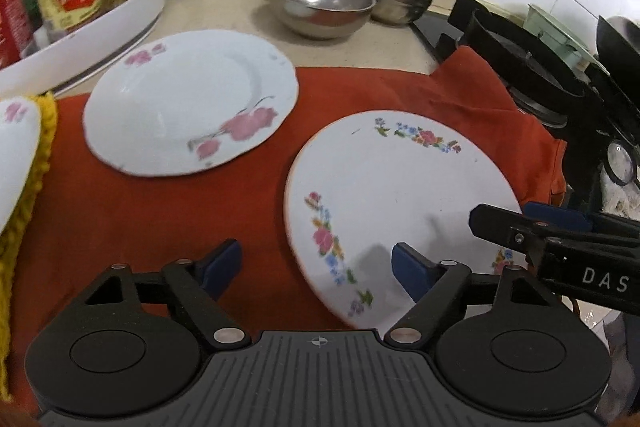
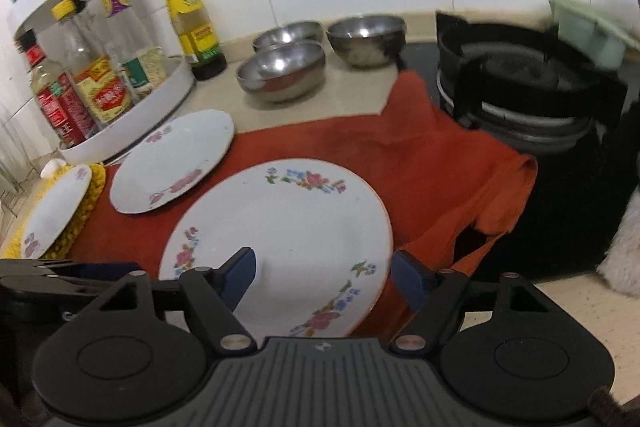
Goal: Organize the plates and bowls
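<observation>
A large white plate with a multicoloured flower border (image 1: 400,195) (image 2: 288,235) lies on a red cloth (image 1: 160,211) (image 2: 432,163). My left gripper (image 1: 316,269) is open over the plate's near left edge, its right finger above the plate. My right gripper (image 2: 324,277) is open, straddling the plate's near right rim; it also shows in the left wrist view (image 1: 532,223). A second plate with pink flowers (image 1: 192,107) (image 2: 176,159) lies further left. A third plate (image 1: 16,155) (image 2: 56,211) rests on a yellow knitted mat. Three steel bowls (image 1: 320,3) (image 2: 284,71) stand behind.
A white turntable rack (image 1: 104,27) (image 2: 132,123) with sauce bottles stands at the left. A yellow-labelled bottle (image 2: 196,23) stands beside it. A black gas stove (image 1: 536,71) (image 2: 532,95) is on the right, partly under the cloth. White tiled wall behind.
</observation>
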